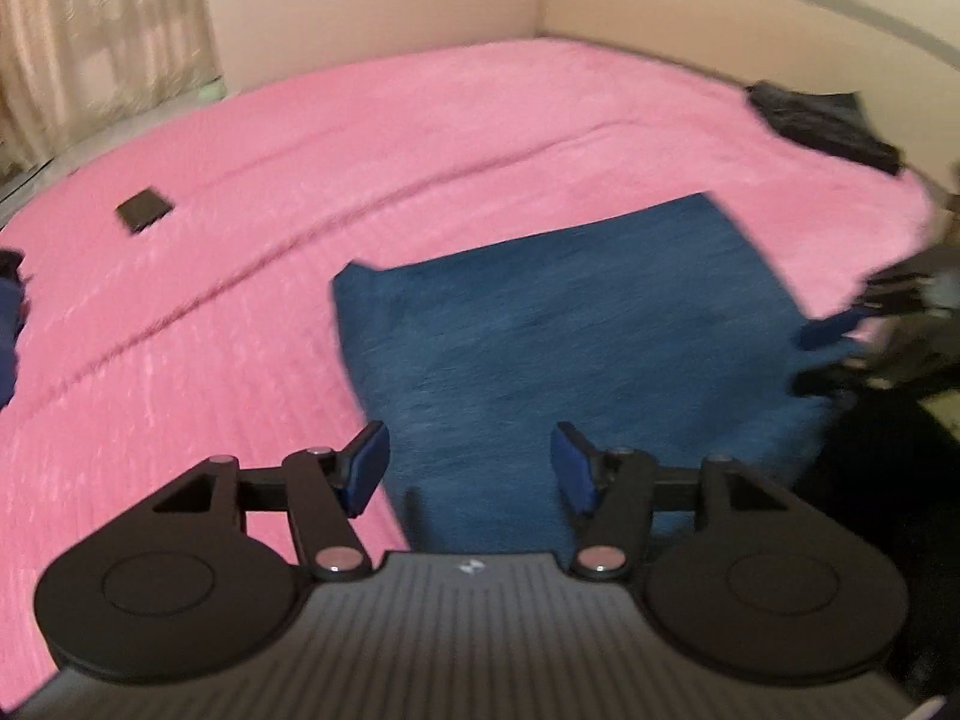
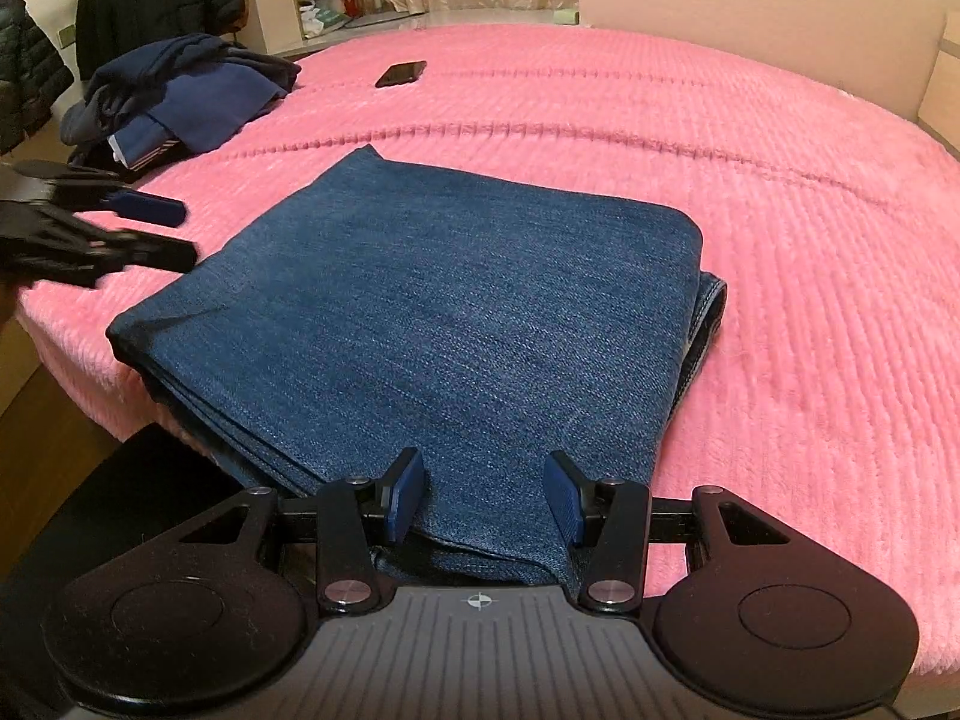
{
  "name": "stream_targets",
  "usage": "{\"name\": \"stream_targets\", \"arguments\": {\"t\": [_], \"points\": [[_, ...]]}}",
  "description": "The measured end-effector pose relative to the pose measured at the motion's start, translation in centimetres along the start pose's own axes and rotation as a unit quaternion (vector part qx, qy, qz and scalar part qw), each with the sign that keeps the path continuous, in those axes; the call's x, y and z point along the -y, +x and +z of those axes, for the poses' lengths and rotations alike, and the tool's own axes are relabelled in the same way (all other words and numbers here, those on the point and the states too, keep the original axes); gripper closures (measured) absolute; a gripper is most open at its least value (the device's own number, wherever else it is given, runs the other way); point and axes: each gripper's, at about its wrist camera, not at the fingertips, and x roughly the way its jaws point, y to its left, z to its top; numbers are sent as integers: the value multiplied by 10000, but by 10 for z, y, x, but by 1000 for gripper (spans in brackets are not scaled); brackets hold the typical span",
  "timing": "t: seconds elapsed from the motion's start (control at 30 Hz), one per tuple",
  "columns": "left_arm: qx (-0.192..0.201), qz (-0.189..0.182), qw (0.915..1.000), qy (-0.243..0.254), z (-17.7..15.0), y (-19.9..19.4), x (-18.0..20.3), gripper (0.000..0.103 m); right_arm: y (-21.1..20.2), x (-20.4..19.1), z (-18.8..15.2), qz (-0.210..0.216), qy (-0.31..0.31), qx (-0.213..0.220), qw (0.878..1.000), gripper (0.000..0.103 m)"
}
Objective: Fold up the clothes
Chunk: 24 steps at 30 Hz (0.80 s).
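Both pairs of blue-padded fingers stand apart with nothing between them. From its own camera the left gripper (image 1: 470,468) hovers over the near edge of the folded jeans (image 1: 576,324), whose left border runs up just beyond the left finger; pink bedspread (image 1: 300,180) lies under and outside that finger. This view is blurred, so whether the pads touch the denim cannot be told.

From the right wrist camera, the right gripper (image 2: 486,495) sits at the near edge of the folded jeans (image 2: 420,300), one finger on either side of a strip of denim — the gap is wide and the cloth is not pinched. The jeans lie as a flat, layered rectangle ahead of these fingers, stacked edges showing at the near left and a seamed hem peeking out at the far right.

Well to the left of the right fingers, the left gripper (image 2: 162,231) shows at the bed's edge, jaws parted, beside the jeans' left side. Beyond it lies a heap of dark blue clothes (image 2: 180,96); a black phone (image 2: 401,73) rests farther ahead on the pink bedspread (image 2: 750,240).
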Motion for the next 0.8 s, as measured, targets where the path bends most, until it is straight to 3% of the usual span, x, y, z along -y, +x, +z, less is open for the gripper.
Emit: {"name": "stream_targets", "arguments": {"t": [0.17,0.23,0.27,0.3,0.33,0.43,0.6,0.73,0.8], "points": [[-346,-56,9981,507,-28,3,18,42,0,0,0,13,-21,17,10000,55],[-500,-101,9983,275,-43,13,15,36,0,0,0,18,-39,15,10000,54],[-641,-52,9977,216,-50,20,14,39,0,-1,0,14,-53,18,10000,54],[-922,138,9951,332,-58,29,15,50,0,-1,0,11,-54,24,10000,54],[-1056,242,9932,433,-66,34,17,51,0,-1,0,9,-42,32,10000,54],[-806,186,9964,167,-70,19,14,55,0,-2,0,2,-65,46,10000,54],[-214,287,9982,473,-60,-14,23,54,1,-1,0,5,-103,60,9999,54],[339,34,9988,342,-44,-28,24,54,3,-4,1,-46,-98,40,9999,53],[211,156,9992,294,-41,-18,24,54,3,-4,0,-68,-93,52,9999,53]]}}
